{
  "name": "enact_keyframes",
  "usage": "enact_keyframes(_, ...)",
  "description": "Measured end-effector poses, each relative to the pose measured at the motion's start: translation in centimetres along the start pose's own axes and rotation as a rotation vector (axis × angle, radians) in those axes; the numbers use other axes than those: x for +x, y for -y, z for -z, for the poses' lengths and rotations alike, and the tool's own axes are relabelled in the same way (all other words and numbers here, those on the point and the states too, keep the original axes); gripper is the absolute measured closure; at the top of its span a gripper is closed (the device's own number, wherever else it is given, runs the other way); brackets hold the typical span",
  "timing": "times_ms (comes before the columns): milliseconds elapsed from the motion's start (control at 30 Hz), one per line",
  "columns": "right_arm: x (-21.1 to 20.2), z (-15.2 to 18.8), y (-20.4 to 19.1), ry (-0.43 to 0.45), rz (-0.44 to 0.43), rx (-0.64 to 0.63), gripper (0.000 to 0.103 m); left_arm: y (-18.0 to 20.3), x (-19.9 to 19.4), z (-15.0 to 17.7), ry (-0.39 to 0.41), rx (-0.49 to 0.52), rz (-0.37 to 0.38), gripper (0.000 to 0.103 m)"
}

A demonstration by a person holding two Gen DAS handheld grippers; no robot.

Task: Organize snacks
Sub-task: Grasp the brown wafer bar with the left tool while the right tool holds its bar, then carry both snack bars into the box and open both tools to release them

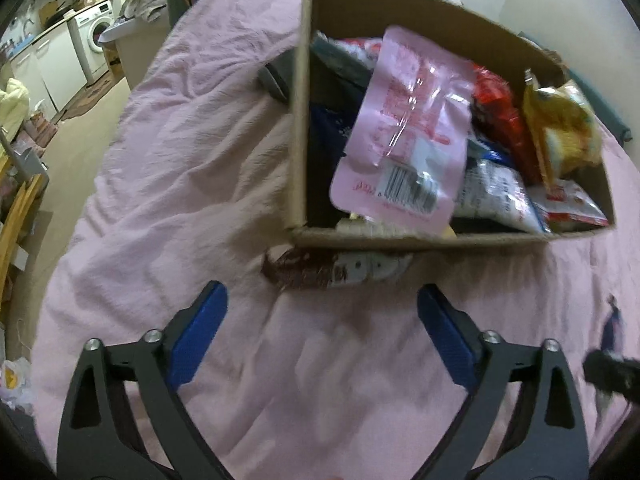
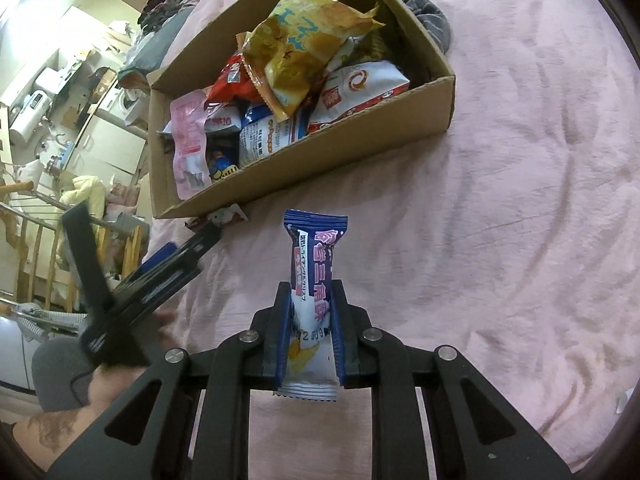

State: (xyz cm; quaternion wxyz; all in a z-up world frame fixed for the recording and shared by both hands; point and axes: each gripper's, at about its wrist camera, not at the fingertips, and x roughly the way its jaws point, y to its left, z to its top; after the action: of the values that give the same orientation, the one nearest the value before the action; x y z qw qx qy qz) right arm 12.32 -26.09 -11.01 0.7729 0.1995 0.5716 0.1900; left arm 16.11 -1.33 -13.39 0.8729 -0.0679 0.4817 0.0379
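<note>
The right claw (image 2: 308, 300) is clamped on a blue snack bar (image 2: 314, 264) held above the pink bed sheet (image 2: 500, 240), with the cardboard box (image 2: 304, 168) of snacks at its 11 o'clock. The left claw (image 1: 322, 308) gapes wide and empty over the sheet. A brown wrapper (image 1: 320, 272) lies at its 12 o'clock, against the box's near wall.

Pink bedsheet (image 2: 500, 160) | plain brown cardboard box (image 2: 320, 168) at 11 o'clock | yellow crisp bag (image 2: 304, 40) | red packet (image 2: 230, 84) | pale pink pouch (image 1: 404, 128) with black barcode | navy-and-white bar wrapper (image 2: 314, 280), pink lettering, at 6 o'clock | black right gripper (image 2: 310, 292), blue pads (image 2: 338, 344) | brown-and-white wrapper (image 1: 332, 270)
</note>
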Motion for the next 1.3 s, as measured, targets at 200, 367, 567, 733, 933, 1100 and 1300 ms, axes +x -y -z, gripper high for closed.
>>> enact_keyframes(200, 0.2, -0.1, 0.3, -0.011, -0.005, 0.006, 0.084, 1.6, 3.5, -0.6, -0.012, 0.08, -0.055, 0.007)
enact_keyframes(367, 0.5, -0.3, -0.1, -0.017, -0.011, -0.002, 0.084, 1.4, 4.1, -1.2, -0.013, 0.058, -0.066, 0.007)
enact_keyframes(567, 0.4, -0.4, -0.5, -0.014, -0.019, -0.016, 0.084, 1.2, 3.3, -0.9, -0.001, 0.069, -0.05, 0.031)
enact_keyframes(733, 0.1, -0.3, -0.8, -0.006, -0.024, -0.028, 0.084, 1.1, 1.9, -0.4, 0.013, 0.073, -0.011, 0.035)
enact_keyframes(933, -0.7, -0.2, -1.2, 0.011, -0.038, -0.029, 0.084, 1.5, -0.9, 1.0, 0.022, 0.087, 0.001, 0.035)
enact_keyframes(1100, -1.6, -0.1, -1.7, 0.031, -0.061, -0.038, 0.084, 1.4, -4.1, 1.3, 0.028, 0.061, 0.024, 0.035)
enact_keyframes(1300, -2.1, -0.6, -2.0, 0.049, -0.092, -0.038, 0.084, 2.6, -8.6, 0.1, 0.091, 0.094, 0.063, 0.035)
